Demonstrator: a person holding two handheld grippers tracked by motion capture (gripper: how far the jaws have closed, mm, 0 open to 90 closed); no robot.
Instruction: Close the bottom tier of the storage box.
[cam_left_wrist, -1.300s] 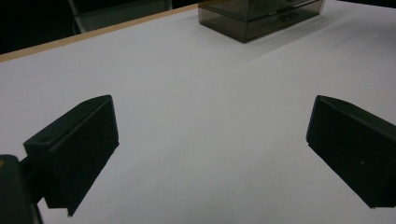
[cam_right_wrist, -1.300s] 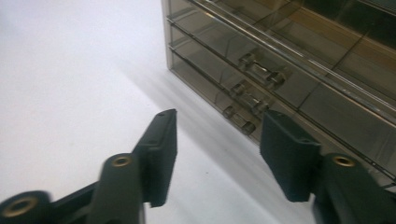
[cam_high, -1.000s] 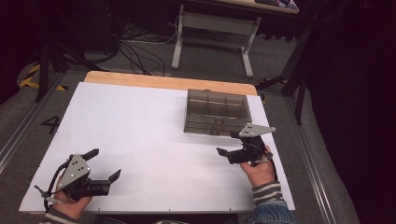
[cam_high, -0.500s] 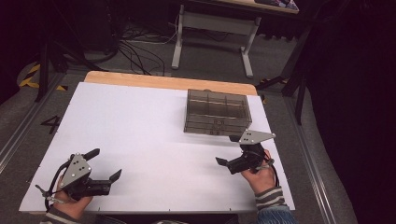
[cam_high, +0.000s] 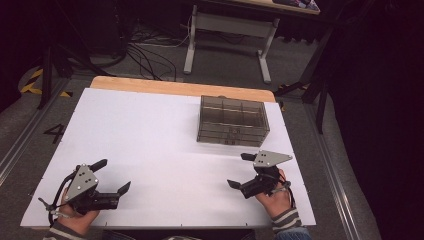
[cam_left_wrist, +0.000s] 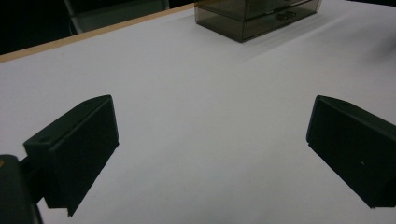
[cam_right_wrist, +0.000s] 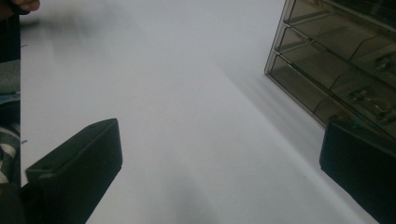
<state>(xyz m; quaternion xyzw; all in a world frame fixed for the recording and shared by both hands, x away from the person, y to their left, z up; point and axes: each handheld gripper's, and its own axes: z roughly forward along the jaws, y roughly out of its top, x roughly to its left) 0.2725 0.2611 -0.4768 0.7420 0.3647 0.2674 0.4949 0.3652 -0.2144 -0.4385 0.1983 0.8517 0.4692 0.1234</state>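
A smoky see-through drawer box (cam_high: 232, 120) stands at the far right of the white table (cam_high: 160, 135); it has several small drawers. My right gripper (cam_high: 238, 170) is held low over the table in front of the box, apart from it. Its jaws have just been opening and stand wide with nothing between them. In the right gripper view the right gripper (cam_right_wrist: 219, 168) has the box (cam_right_wrist: 341, 60) at upper right. My left gripper (cam_high: 114, 175) rests at the near left corner, open and empty. The left gripper view has the left gripper (cam_left_wrist: 210, 149) over bare table and the box (cam_left_wrist: 257, 16) far ahead.
A wooden strip (cam_high: 175, 87) borders the table's far edge. Behind it, a grey desk frame (cam_high: 225, 30) and cables (cam_high: 145, 55) are on the floor. A dark curtain hangs along the right side.
My right gripper has drawn back from the box toward the near edge and sunk a little, and its jaws stand wider. The left gripper has stayed put.
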